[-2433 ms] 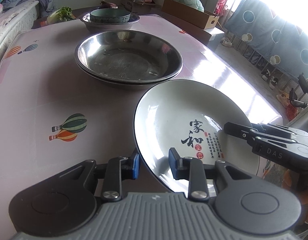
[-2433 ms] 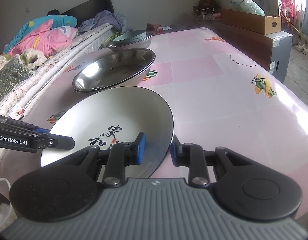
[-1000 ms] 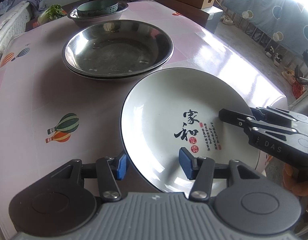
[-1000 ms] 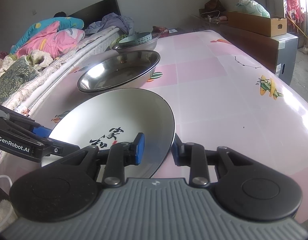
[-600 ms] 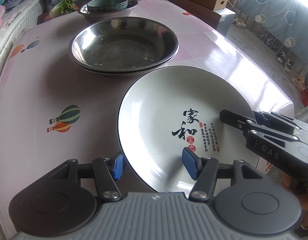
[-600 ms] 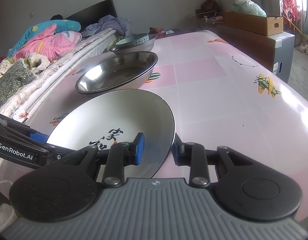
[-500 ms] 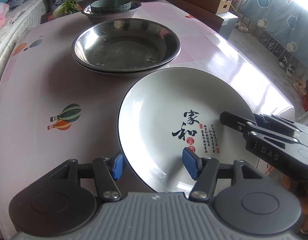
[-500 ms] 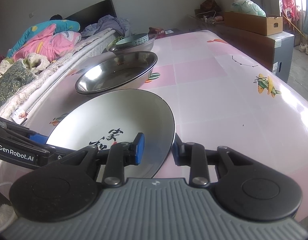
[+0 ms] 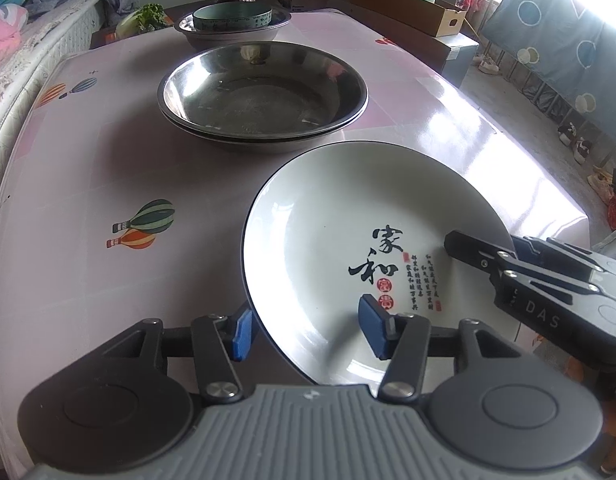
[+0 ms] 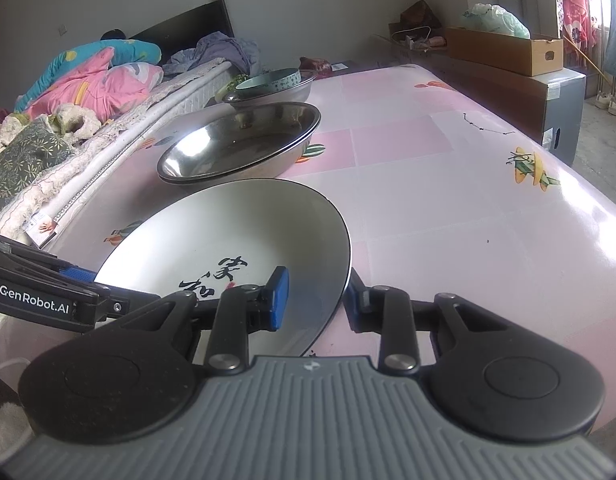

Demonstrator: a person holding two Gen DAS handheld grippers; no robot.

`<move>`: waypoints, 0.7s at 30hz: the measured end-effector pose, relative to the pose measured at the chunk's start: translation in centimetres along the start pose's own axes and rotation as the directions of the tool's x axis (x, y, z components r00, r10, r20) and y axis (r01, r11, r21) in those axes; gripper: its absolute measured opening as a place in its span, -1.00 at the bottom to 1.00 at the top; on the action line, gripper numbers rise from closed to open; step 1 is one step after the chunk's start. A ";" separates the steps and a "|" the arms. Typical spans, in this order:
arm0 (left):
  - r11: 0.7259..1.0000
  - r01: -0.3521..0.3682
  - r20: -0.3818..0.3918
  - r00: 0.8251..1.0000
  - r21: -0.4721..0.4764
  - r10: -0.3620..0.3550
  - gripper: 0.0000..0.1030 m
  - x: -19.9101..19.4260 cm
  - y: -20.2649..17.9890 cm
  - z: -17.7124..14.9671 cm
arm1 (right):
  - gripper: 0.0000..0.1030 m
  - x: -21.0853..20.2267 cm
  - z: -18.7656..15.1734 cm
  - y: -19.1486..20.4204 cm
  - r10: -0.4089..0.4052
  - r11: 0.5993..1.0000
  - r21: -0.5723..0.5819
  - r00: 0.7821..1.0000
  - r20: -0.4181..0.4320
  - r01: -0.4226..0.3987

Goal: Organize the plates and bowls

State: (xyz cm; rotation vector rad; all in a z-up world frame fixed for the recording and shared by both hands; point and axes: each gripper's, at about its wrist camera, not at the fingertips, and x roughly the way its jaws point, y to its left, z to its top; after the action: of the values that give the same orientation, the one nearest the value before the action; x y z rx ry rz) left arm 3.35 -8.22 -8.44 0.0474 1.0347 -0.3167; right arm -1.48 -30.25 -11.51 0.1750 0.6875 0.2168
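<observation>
The table (image 9: 88, 184) carries a pink cloth printed with balloons. At its left edge a bed with bedding (image 10: 88, 76) runs alongside.

The left gripper (image 9: 304, 330) straddles the near-left rim of the white plate (image 9: 347, 216). One blue pad sits outside the rim, the other over the plate's inner face. The jaws stand apart and have just been closing; the pads do not press on the plate.

The white plate bears black characters and a dark rim line. It lies at the near edge of the table, tilted, with its far edge just beside the steel basins (image 9: 264, 96). These are two wide basins nested one in the other, at mid-table. Farther off stands a smaller steel bowl (image 9: 236, 34) with a green ceramic bowl (image 9: 232, 18) inside it.

The right gripper (image 10: 313, 294) is clamped on the right rim of the white plate, one pad on the inner face, the other beneath the rim.

On the far right a cardboard box (image 10: 507, 50) rests on a cabinet.
</observation>
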 end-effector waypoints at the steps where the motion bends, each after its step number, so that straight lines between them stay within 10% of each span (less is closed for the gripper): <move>1: 1.000 0.000 0.000 1.000 0.003 0.000 0.13 0.1 -0.1 0.0 | -0.45 0.0 0.0 -0.1 0.002 1.000 -0.001 1.000 -0.002 -0.002; 21: 1.000 0.002 0.035 0.999 0.002 -0.002 0.23 0.6 0.0 0.3 | -0.35 0.0 -0.3 0.6 -0.024 0.999 -0.034 0.999 0.027 0.025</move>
State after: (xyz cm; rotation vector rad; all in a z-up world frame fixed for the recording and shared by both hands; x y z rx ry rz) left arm 3.91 -8.40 -8.74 0.0423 0.9998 -0.3189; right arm -1.74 -29.62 -11.59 0.1362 0.6584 0.2023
